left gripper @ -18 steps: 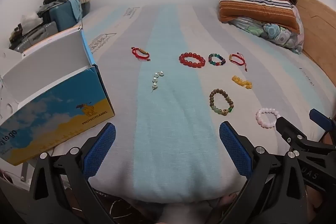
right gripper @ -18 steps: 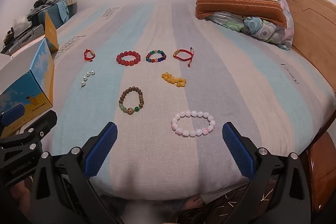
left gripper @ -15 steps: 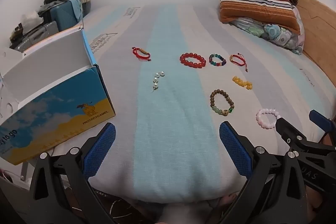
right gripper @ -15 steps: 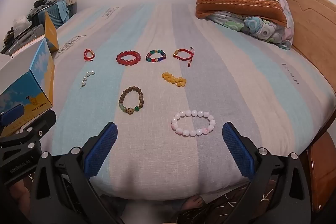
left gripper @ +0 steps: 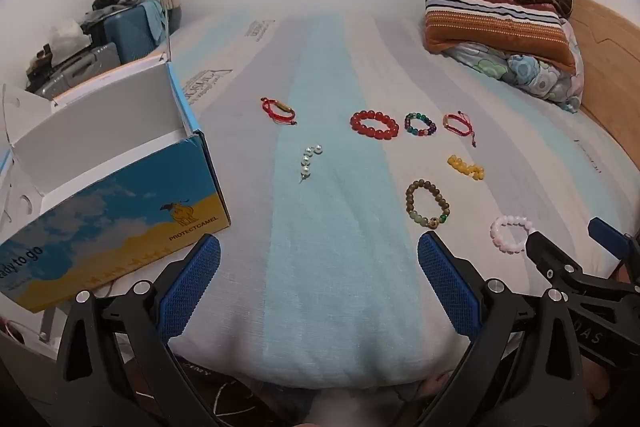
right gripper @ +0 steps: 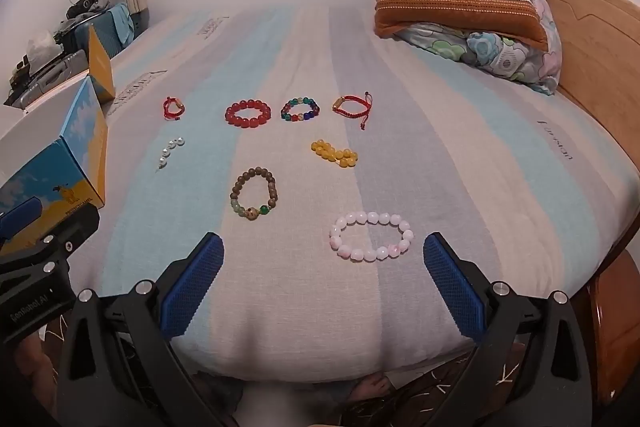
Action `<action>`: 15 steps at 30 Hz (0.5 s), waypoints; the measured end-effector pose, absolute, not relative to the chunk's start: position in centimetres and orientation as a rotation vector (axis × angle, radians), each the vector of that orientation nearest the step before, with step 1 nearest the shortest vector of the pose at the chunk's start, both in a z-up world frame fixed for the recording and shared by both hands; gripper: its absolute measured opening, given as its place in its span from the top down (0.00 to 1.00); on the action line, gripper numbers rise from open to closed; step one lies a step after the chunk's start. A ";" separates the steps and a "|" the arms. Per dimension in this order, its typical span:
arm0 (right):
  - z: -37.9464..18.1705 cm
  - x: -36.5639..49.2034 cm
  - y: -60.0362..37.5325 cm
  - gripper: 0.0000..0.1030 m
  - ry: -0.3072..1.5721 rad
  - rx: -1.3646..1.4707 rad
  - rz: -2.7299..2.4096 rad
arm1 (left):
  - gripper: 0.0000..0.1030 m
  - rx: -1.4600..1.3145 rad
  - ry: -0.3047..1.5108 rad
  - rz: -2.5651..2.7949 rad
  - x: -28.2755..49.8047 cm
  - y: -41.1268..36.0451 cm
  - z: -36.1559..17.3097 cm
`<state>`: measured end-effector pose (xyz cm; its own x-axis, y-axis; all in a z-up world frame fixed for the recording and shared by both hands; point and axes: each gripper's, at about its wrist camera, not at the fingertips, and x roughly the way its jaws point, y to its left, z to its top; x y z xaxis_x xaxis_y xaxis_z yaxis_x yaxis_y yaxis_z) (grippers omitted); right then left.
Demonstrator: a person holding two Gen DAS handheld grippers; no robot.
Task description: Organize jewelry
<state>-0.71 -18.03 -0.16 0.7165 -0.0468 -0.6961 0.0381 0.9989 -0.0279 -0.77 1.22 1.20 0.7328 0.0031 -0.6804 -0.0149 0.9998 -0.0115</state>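
Note:
Several bracelets lie on a striped bed (left gripper: 336,267). A red bead bracelet (left gripper: 374,125), a multicolour one (left gripper: 419,124) and two red cord ones (left gripper: 278,110) (left gripper: 458,124) form the far row. A pearl strand (left gripper: 309,161), yellow beads (left gripper: 465,167), a brown wooden bracelet (left gripper: 426,203) and a pink bracelet (right gripper: 370,241) lie nearer. An open blue and yellow box (left gripper: 108,183) stands at the left. My left gripper (left gripper: 318,287) is open and empty at the bed's near edge. My right gripper (right gripper: 323,287) is open and empty, just short of the pink bracelet.
Stacked pillows and blankets (right gripper: 464,7) sit at the far right by a wooden headboard (right gripper: 592,59). Suitcases and clutter (left gripper: 92,43) stand beyond the box at the far left. The bed's near edge drops to the floor (right gripper: 440,387).
Both views have shifted only slightly; the bracelets and the box lie as before. Both grippers stay open.

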 end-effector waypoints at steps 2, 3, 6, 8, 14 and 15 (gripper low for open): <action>-0.1 -0.8 -18.1 0.07 0.770 -0.010 -0.045 | 0.06 -0.018 0.747 0.010 -0.8 1.3 1.3; 0.0 -0.8 -18.1 0.07 0.770 -0.010 -0.043 | 0.06 -0.017 0.747 0.010 -0.8 1.2 1.3; 0.2 -0.9 -18.1 0.07 0.768 -0.006 -0.041 | 0.06 -0.008 0.745 0.015 -0.7 1.0 1.3; 0.2 -1.0 -18.2 0.07 0.768 -0.005 -0.041 | 0.06 -0.003 0.744 0.019 -0.7 1.0 1.3; 0.2 -0.9 -18.1 0.07 0.768 -0.007 -0.040 | 0.06 0.002 0.740 0.020 -0.7 0.7 1.2; 0.2 -0.9 -18.0 0.07 0.768 -0.007 -0.040 | 0.06 0.002 0.740 0.020 -0.7 0.7 1.2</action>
<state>-0.88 -18.04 0.24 0.7188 -0.0385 -0.6941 0.0333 0.9992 -0.0210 -0.68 0.71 1.20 0.7385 0.0190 -0.6739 -0.0177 0.9998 0.0087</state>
